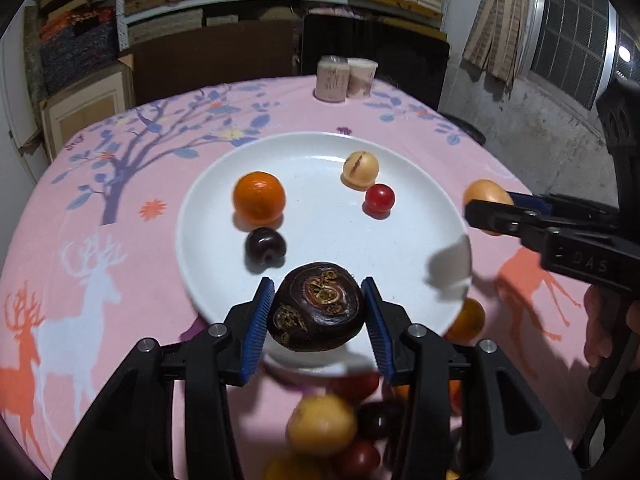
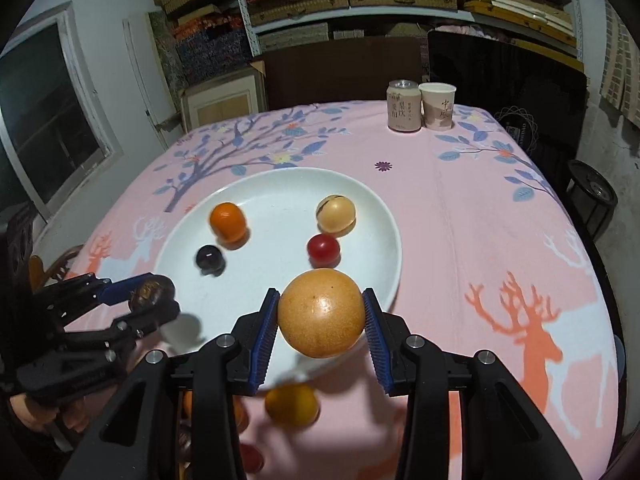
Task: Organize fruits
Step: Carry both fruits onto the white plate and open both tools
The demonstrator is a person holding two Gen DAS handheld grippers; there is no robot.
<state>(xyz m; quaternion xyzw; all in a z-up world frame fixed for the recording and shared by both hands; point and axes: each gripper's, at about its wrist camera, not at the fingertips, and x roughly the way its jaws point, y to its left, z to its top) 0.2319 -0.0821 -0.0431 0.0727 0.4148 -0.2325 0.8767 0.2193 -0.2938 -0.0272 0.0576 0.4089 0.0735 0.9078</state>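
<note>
At the left, the left gripper tilts steeply down over the near rim of the round white ceramic plate, its blue ribbed fingers pinching a dark brown, rough-skinned water chestnut held clear above the plate's near edge. In the right wrist view this gripper reaches in from the left, with part of the person's hand visible beneath its black handle. On the plate lie a round orange tangerine at far left, a dark purple cherry just near of it, a pale yellow split fruit farther right and a small red cherry tomato just beside that. To the right, the right gripper also angles downward, its fingers clamped on a large smooth golden-orange round fruit hanging over the plate's near right rim. More blurred fruits sit on the pink deer-print tabletop below both grippers. A drink can and paper cup stand touching at the far edge.
</note>
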